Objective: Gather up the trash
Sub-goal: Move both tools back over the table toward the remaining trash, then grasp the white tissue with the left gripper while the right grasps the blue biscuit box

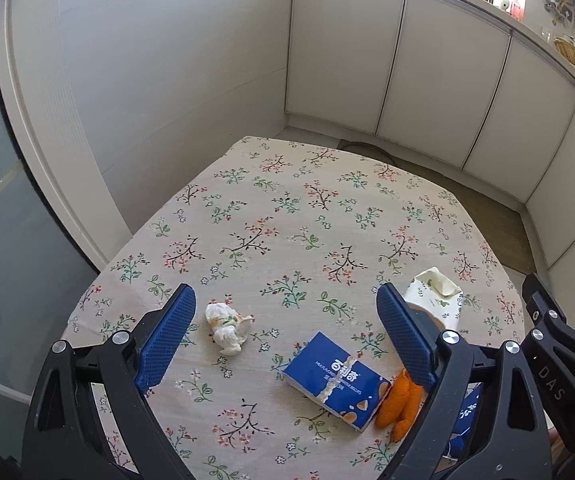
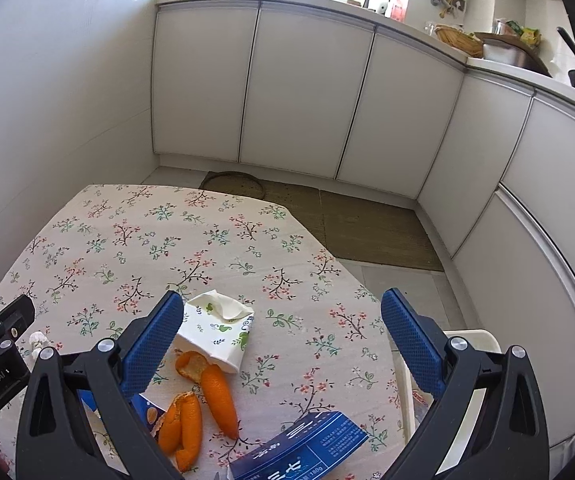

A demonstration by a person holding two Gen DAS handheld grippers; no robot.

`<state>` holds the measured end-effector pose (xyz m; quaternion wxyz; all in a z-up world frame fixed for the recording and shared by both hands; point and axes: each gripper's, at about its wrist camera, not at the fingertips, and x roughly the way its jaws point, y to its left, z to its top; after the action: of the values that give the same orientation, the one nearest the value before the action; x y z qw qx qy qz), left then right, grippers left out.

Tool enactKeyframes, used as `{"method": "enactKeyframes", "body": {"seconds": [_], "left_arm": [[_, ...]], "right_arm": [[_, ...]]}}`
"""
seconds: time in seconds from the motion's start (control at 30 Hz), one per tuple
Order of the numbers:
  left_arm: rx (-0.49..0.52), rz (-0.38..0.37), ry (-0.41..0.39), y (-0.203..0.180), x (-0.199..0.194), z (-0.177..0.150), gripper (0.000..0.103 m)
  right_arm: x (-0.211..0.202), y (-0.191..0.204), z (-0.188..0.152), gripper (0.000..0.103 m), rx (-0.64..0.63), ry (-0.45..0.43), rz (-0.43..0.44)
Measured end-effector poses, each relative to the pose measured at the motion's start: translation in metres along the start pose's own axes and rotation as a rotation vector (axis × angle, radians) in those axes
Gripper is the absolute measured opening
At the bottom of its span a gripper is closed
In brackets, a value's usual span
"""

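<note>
Left claw (image 1: 283,332) wide open, gripping nothing, hovering above table (image 1: 287,208). Right claw (image 2: 281,336) likewise wide open, empty, also above table.

Left view:
- Crumpled tissue (image 1: 227,328) on cloth between the fingers, nearer the left finger (image 1: 165,340), at roughly 7 o'clock from frame centre. Not touched.
- Blue box (image 1: 337,380) flat on cloth at 5 o'clock, torn white strip across its middle.
- Peel (image 1: 401,402) touching box's 3 o'clock end, partly behind the right finger (image 1: 405,338).
- Paper cup (image 1: 435,296) on its side at 4 o'clock, just beyond the right finger's tip.
- Right claw's body visible at far 4 o'clock edge.

Right view:
- Cup mouth at 12 o'clock end, crushed, base toward camera; lying just beside the left finger (image 2: 153,344).
- Peel pieces just below cup, at 6–7 o'clock; one piece touching cup's base.
- Second blue box (image 2: 299,450) at 6 o'clock bottom edge, cut off by frame.
- First box's corner showing behind the left finger at 7 o'clock.
- Tissue small at 9 o'clock, beside left claw's body.
- White bin (image 2: 475,344) past table edge at 4 o'clock, mostly hidden behind right finger (image 2: 413,348); contents unclear.
</note>
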<state>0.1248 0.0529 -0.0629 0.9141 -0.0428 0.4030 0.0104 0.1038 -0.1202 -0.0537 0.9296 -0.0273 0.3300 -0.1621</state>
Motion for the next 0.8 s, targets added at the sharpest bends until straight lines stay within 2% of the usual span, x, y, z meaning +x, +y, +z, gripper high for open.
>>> {"method": "enactKeyframes", "body": {"seconds": [0.2,0.37,0.53,0.67,0.8], "left_arm": [[-0.035,0.031,0.037,0.021,0.015,0.001,0.088],[-0.101,0.057,0.142,0.051,0.053,0.001,0.087],[-0.202,0.006,0.278,0.081,0.091,-0.006,0.077],[-0.241,-0.042,0.344,0.089,0.111,-0.014,0.072],[-0.231,-0.063,0.369,0.089,0.124,-0.019,0.064]], "right_arm": [[0.006,0.017,-0.002,0.096,-0.033,0.017,0.022],[0.017,0.038,-0.009,0.096,-0.118,0.069,0.079],[0.030,0.071,-0.026,0.096,-0.259,0.153,0.164],[0.038,0.099,-0.044,0.096,-0.391,0.226,0.254],[0.046,0.120,-0.064,0.096,-0.504,0.274,0.288]]}}
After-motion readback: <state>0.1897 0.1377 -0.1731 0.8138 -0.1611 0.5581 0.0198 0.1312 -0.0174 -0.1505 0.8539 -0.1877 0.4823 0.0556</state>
